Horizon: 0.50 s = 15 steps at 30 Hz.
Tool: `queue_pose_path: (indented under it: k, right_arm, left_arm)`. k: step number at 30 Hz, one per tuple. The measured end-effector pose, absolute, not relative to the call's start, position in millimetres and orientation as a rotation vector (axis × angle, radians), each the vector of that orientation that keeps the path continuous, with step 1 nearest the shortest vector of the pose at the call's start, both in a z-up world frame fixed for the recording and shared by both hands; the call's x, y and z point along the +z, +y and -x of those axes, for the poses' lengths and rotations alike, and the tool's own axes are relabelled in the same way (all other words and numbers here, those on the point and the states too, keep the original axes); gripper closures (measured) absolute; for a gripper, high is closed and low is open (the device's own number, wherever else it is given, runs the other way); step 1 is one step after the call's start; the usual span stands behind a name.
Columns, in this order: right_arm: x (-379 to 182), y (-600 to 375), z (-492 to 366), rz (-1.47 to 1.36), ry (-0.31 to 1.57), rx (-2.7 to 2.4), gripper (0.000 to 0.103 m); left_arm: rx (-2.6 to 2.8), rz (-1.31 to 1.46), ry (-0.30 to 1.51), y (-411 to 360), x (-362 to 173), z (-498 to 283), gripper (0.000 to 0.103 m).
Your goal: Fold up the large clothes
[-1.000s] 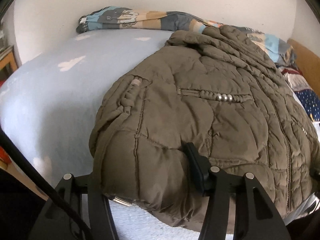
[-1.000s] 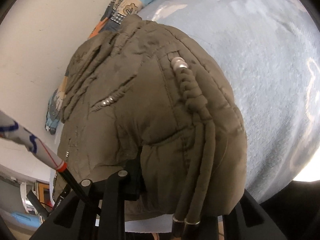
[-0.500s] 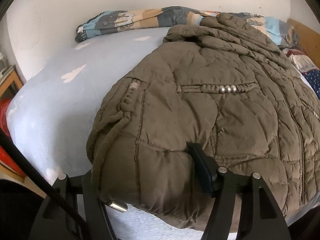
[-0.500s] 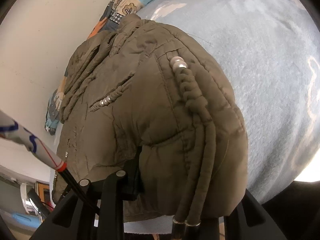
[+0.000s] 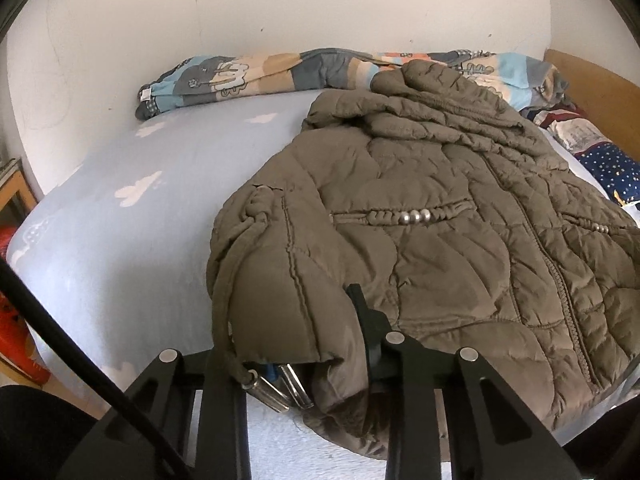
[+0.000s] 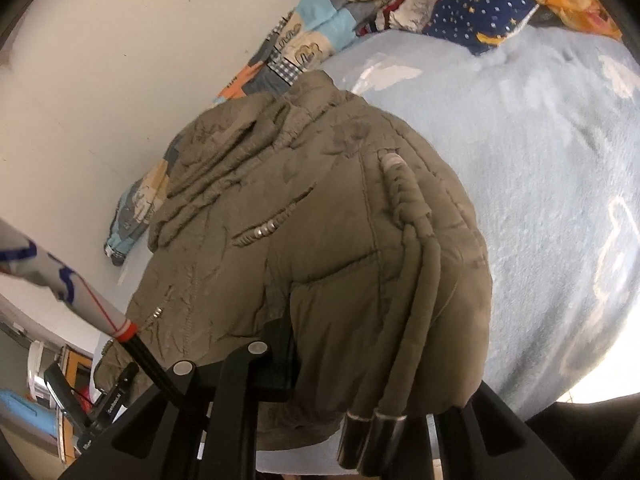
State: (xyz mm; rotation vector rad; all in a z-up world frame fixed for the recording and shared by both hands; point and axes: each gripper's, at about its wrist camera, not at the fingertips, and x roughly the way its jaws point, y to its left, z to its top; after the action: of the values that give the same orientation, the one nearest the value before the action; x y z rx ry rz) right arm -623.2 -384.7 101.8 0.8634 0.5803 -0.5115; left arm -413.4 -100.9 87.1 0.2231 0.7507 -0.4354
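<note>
An olive quilted jacket [image 5: 420, 248] lies spread on a light blue bed sheet [image 5: 140, 232] with white clouds. My left gripper [image 5: 292, 344] has the jacket's near hem corner bunched between its fingers. Its jaws are closing and the pads press the fabric. Metal-tipped drawcords [image 5: 272, 392] dangle by the left finger. In the right wrist view the jacket [image 6: 320, 220] bulges over my right gripper [image 6: 372, 368]. Its jaws are closing on the other hem corner, held off the sheet [image 6: 540, 160]. Cord tips [image 6: 372, 432] hang in front, and the right finger is hidden by fabric.
A rolled patchwork duvet [image 5: 248, 76] runs along the white wall behind the jacket. A navy starry pillow [image 5: 612, 168] and a wooden headboard [image 5: 592, 88] are at the right. A black cable [image 5: 60, 340] crosses the lower left, above something orange [image 5: 12, 320] on the floor.
Both grippers have risen, lifting the jacket's near hem off the sheet. The left jaws have narrowed, bunching the corner, and the cord tips now hang in view there.
</note>
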Motion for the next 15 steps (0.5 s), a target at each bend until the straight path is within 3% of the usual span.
queue_pose_path:
  k: [15]
  right_arm:
    - [130,-373,627,-0.764,0.526,-0.5,0.083]
  left_arm:
    - [-0.448,-0.218,0.675,-96,108,424,0.077]
